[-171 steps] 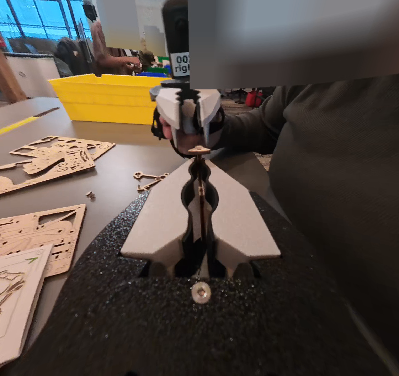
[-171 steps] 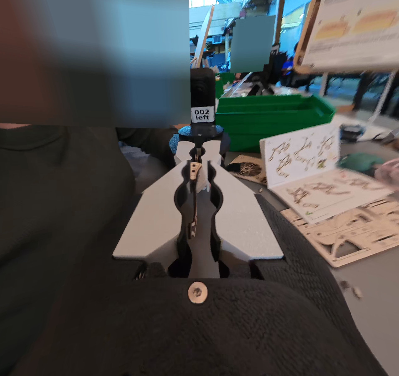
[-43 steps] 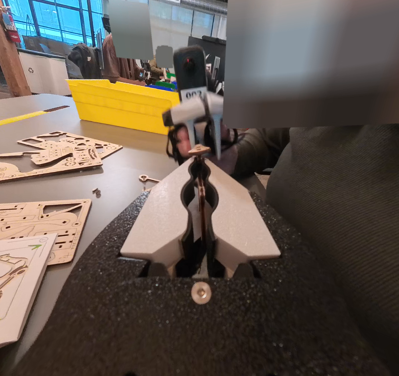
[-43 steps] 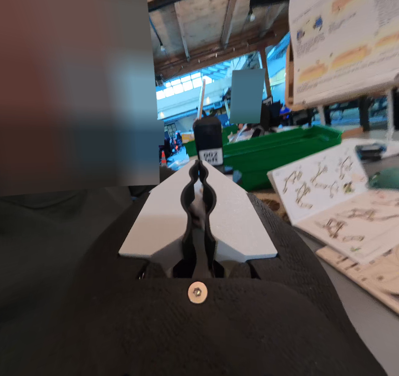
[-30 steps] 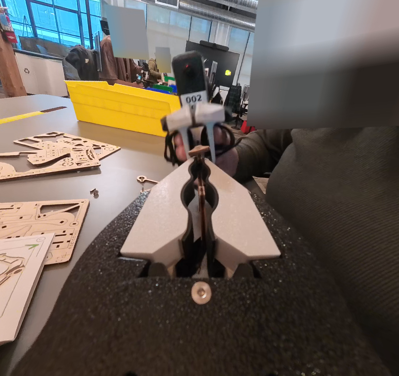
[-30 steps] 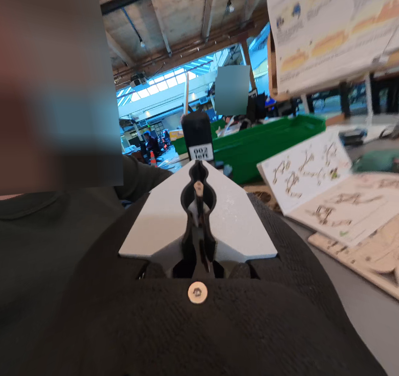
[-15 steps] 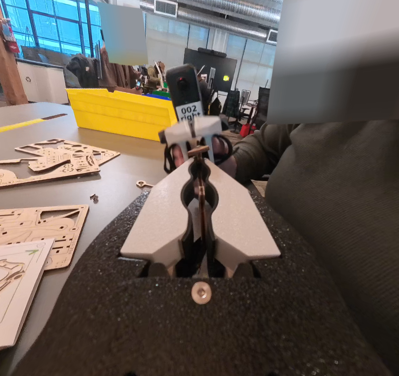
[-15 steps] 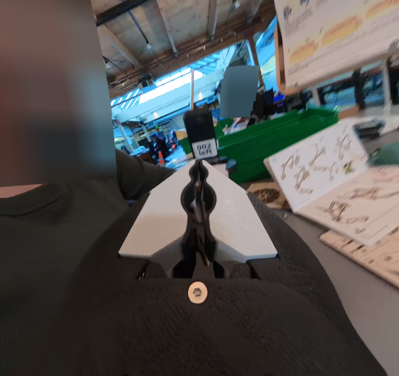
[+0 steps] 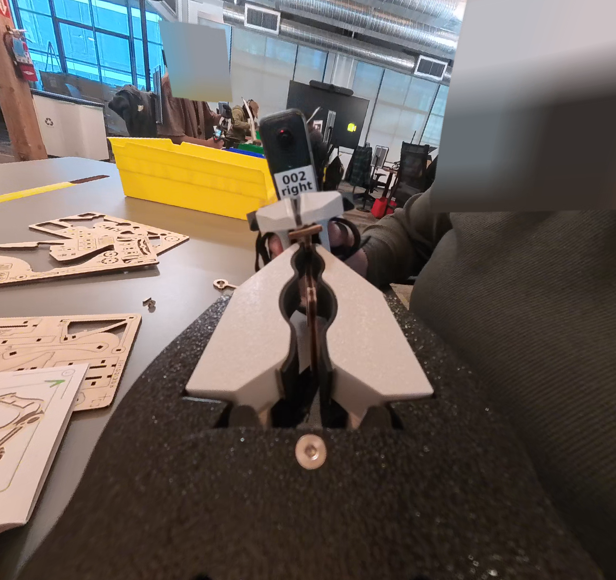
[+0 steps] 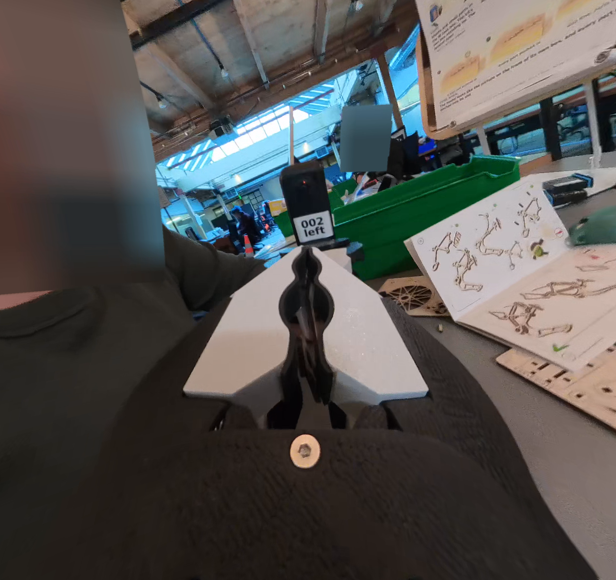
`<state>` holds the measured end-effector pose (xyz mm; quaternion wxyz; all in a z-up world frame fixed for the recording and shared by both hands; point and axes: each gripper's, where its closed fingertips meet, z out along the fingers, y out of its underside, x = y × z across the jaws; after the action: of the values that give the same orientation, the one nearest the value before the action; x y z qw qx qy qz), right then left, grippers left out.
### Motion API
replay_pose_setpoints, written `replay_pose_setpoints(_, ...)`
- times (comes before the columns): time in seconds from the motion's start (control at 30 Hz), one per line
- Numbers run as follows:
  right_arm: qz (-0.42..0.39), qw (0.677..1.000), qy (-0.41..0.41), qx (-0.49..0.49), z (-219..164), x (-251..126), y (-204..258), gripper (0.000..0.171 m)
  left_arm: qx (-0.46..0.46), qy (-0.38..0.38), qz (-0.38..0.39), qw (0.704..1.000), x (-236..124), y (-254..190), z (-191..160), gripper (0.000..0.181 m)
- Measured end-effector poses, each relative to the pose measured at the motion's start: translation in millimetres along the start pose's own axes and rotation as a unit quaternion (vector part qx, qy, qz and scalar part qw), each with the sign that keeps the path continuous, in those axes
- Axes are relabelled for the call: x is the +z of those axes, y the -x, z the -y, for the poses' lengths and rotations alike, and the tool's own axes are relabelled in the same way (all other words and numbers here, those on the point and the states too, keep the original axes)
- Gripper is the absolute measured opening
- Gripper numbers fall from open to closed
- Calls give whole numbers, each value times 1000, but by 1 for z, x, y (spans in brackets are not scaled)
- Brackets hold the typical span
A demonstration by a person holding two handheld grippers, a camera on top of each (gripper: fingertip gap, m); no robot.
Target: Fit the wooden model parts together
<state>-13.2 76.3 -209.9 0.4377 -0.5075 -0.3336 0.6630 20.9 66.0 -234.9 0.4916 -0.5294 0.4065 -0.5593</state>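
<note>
Wooden sheets [image 9: 80, 247] lie on the table left of the left claw [image 9: 308, 251]. That claw pinches a thin wooden strip [image 9: 311, 301]. Straight ahead, tip to tip, the right claw [image 9: 298, 212] pinches a small wooden crosspiece [image 9: 305, 231] touching the strip's end.

We see pale grey fingers [image 9: 253, 340] on a speckled black gripper body [image 9: 300, 504]. A bright yellow bin [image 9: 190, 177] sits far left on the dark grey table [image 9: 186, 274], near tan laser-cut wooden sheets [image 9: 83, 247]. In the right wrist view, a green bin [image 10: 416, 221] and a white instruction booklet [image 10: 500, 271] with brown drawings.
</note>
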Motion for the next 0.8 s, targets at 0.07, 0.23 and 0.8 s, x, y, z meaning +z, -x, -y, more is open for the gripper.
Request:
replay_pose_setpoints(0.07,0,999,-17,-36,20,-1,5,0,2,-1,0,1000,0,-1,1,0)
replay_pose_setpoints(0.23,0,1000,4,20,-5,-1,1,0,3,10,2,1000,1,0,-4,0)
replay_pose_setpoints(0.8,-27,999,-10,-16,9,-7,-4,0,0,7,0,1000,2,0,-2,0)
